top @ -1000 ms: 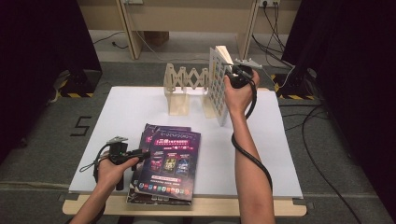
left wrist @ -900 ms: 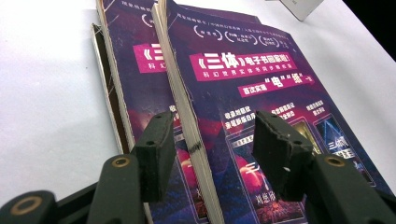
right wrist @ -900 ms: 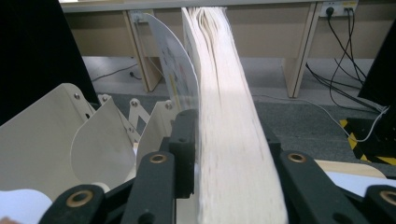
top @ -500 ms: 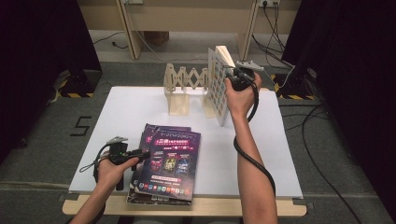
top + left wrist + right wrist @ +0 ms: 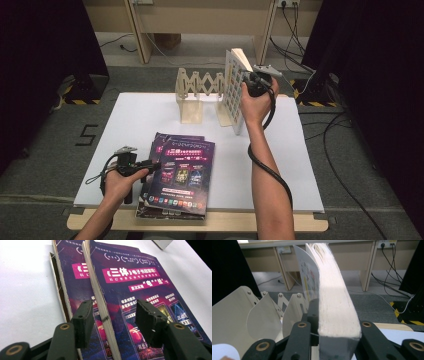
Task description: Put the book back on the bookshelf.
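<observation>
A thick white book point(image 5: 232, 95) stands upright on the table beside a wooden accordion rack point(image 5: 197, 85). My right gripper point(image 5: 246, 77) is at its upper edge. In the right gripper view the book's page edge point(image 5: 332, 290) sits between the jaws of the right gripper point(image 5: 338, 320), which have just been closing and now press on both sides. A stack of purple magazines point(image 5: 182, 170) lies flat near the front edge. My left gripper point(image 5: 152, 164) is at its left side, open. In the left gripper view the top magazine's point(image 5: 140, 282) page edge runs between the left gripper's point(image 5: 115, 315) jaws without touching them.
The white tabletop point(image 5: 135, 120) has bare room at the left and right. The rack's rounded wooden dividers point(image 5: 264, 312) stand just left of the book. Cables and desk legs lie on the floor beyond the table.
</observation>
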Available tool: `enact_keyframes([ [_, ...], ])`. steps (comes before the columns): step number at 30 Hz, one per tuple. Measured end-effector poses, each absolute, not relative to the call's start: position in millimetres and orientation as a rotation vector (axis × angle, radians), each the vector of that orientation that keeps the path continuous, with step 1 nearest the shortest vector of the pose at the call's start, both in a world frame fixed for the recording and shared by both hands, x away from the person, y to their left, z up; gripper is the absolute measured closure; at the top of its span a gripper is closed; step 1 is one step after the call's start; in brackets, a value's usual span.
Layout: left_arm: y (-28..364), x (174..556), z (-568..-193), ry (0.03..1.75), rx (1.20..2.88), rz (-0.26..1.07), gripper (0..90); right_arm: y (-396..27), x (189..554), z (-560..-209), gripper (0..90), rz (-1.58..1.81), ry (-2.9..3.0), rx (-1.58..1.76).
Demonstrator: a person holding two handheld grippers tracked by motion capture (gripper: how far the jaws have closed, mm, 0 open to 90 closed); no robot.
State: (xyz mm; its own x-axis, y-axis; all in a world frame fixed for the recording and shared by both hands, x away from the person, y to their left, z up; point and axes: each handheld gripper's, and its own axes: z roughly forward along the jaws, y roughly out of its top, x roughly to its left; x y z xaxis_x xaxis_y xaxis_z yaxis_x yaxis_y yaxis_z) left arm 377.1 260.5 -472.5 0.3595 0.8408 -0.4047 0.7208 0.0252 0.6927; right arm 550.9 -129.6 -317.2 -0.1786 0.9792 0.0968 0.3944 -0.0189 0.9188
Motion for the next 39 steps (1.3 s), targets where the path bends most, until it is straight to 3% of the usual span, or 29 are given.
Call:
enact_keyframes([
  [4,260.3,376.8,-472.0,1.391,1.719,0.173,47.6,-130.9,546.1,-321.1,73.2,1.188,1.625,1.425],
  [11,259.1,376.1,-471.7,1.391,1.721,0.177,47.6,-134.2,534.4,-321.9,63.7,1.198,1.628,1.43],
  [39,256.3,374.1,-470.5,1.385,1.732,0.185,45.4,-143.8,503.5,-323.2,56.9,1.218,1.645,1.439],
])
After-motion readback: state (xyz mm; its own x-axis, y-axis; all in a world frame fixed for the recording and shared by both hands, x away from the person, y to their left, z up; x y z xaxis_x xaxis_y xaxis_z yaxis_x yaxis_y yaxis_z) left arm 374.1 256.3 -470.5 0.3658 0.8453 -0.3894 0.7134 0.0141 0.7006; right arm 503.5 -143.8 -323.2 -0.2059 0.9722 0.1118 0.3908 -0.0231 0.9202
